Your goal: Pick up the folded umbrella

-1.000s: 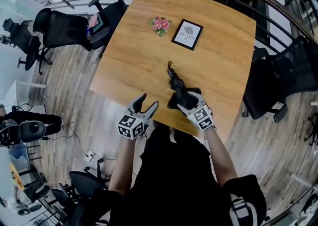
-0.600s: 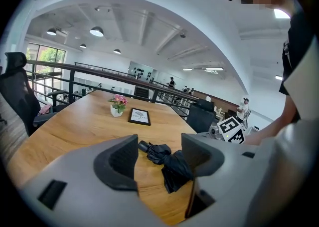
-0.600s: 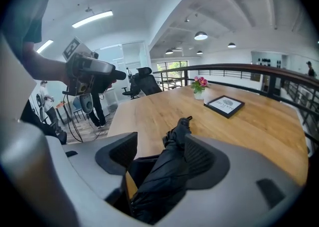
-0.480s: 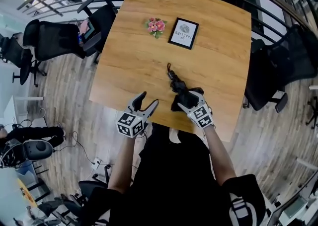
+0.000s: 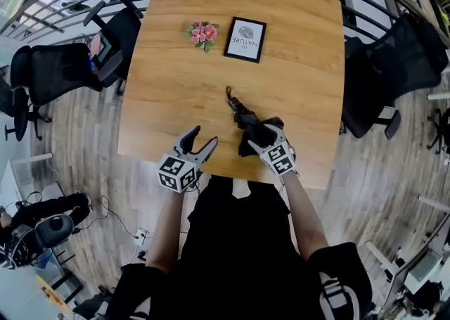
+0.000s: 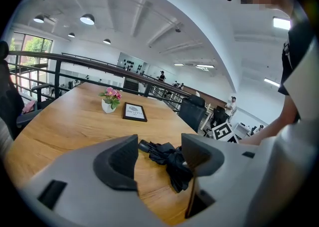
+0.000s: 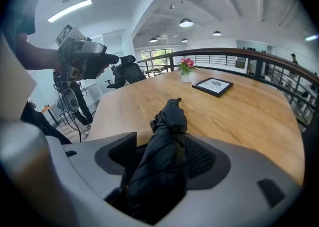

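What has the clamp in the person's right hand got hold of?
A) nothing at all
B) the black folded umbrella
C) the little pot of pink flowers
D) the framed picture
B: in the right gripper view, the black folded umbrella lies between the jaws of the right gripper, which press on it from both sides.

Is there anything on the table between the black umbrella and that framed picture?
Nothing: the head view shows only bare wooden table between the folded umbrella and the framed picture.
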{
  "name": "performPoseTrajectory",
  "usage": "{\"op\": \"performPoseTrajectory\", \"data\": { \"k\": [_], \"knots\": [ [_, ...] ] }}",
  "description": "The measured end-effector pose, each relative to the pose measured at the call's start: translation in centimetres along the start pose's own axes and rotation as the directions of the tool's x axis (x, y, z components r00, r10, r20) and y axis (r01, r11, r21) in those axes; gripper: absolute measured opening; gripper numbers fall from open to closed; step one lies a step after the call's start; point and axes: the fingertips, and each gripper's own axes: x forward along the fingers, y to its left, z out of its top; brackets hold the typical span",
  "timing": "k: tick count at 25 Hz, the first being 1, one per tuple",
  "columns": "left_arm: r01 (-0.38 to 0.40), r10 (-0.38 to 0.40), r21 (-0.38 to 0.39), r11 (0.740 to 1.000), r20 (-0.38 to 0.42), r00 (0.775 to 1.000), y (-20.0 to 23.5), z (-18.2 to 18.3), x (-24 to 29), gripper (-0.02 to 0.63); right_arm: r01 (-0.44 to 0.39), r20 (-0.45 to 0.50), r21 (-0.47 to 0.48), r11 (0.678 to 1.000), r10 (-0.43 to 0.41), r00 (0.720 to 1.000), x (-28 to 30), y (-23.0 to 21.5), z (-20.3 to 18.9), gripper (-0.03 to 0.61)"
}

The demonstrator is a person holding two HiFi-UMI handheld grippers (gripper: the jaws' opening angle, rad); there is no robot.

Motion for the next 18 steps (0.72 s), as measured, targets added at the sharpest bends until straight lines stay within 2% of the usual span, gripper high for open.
{"op": "performPoseTrajectory", "data": {
  "k": [10,18],
  "knots": [
    [0.034,-0.035,-0.031,0.999,-0.025,0.999,1.6,-0.7,1.6,0.276,0.007,-0.111,0.008,1.000,-0.006,0.994,2.0,-0.5,-1.9,0.330],
    [0.030,-0.032,-0.044,0.999,-0.029,0.999,2.9,-0.6,1.8,0.276,0.010,-0.155,0.038,0.999,-0.004,0.988,2.8,-0.5,-2.7,0.325]
  ]
}}
